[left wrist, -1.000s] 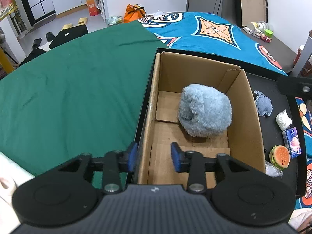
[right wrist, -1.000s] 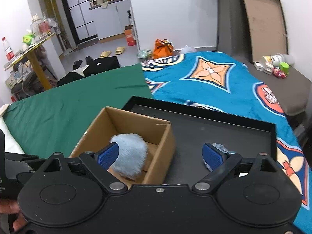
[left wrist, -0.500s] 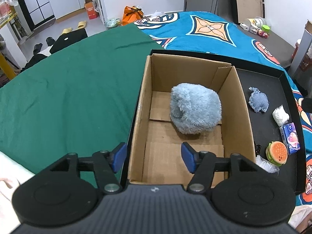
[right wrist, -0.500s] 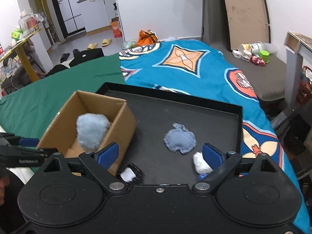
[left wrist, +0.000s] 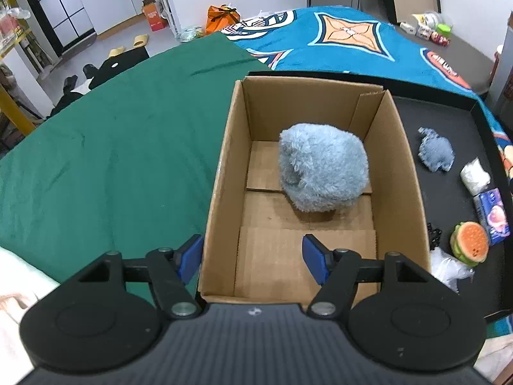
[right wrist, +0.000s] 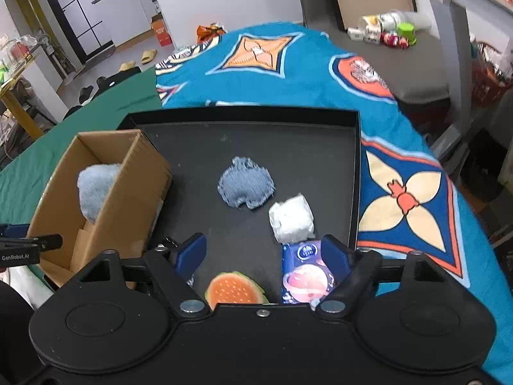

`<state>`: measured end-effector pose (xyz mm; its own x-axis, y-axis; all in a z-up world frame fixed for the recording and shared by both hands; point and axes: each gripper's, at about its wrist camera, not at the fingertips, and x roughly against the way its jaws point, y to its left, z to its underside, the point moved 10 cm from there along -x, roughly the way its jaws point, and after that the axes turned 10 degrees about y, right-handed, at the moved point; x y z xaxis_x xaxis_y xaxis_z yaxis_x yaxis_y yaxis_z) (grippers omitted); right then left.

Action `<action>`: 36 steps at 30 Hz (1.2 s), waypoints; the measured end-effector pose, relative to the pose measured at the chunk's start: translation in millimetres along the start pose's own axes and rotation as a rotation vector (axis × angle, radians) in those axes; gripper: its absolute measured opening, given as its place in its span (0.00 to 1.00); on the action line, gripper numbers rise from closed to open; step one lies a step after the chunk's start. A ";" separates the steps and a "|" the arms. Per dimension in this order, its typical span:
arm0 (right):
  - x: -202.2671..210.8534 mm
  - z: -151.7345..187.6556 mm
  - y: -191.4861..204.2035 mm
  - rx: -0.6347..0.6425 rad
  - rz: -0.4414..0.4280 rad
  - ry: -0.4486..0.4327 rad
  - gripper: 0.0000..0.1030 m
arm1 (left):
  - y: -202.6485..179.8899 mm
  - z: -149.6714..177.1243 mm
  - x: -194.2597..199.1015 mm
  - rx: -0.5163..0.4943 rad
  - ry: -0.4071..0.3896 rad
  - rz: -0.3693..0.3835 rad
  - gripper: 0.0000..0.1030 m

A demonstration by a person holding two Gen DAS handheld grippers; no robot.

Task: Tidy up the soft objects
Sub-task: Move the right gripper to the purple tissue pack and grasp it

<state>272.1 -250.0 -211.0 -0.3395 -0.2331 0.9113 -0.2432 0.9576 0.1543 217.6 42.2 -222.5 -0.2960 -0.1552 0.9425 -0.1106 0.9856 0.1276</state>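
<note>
Left claw (left wrist: 253, 263): now spread wide and empty, straddling the cardboard box (left wrist: 224, 173) wall; fluffy blue plush (left wrist: 322, 175) inside. Right claw (right wrist: 266, 256): apart, swung over the tray (right wrist: 320, 147); denim scrap (right wrist: 247, 187) at 12 o'clock, a likely next pick.

Black tool (left wrist: 253, 258) with blue pads (left wrist: 312, 256), perhaps silver screws.

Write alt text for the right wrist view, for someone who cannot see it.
The open right tool hangs over a black tray holding a blue denim patch, white wad, burger toy and blue packet. At left, a cardboard box holds a fluffy blue plush.
</note>
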 end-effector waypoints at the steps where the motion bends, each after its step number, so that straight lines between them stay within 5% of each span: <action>1: -2.8 1.4 -2.2 -0.002 -0.005 0.005 0.73 | -0.6 0.2 -1.4 -0.002 0.005 -0.006 0.64; 22: -66.5 23.9 -31.1 0.031 0.042 0.146 0.64 | -9.9 -0.9 -12.7 -0.011 0.041 -0.129 0.71; 36: -75.0 43.3 -29.0 0.066 0.074 0.227 0.50 | -10.8 -2.2 -11.5 -0.018 0.032 -0.135 0.71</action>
<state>265.2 -267.6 -300.3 -0.1473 -0.1115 0.9828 -0.2870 0.9557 0.0654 224.2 33.5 -234.0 -0.2489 -0.2842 0.9259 -0.1304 0.9571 0.2587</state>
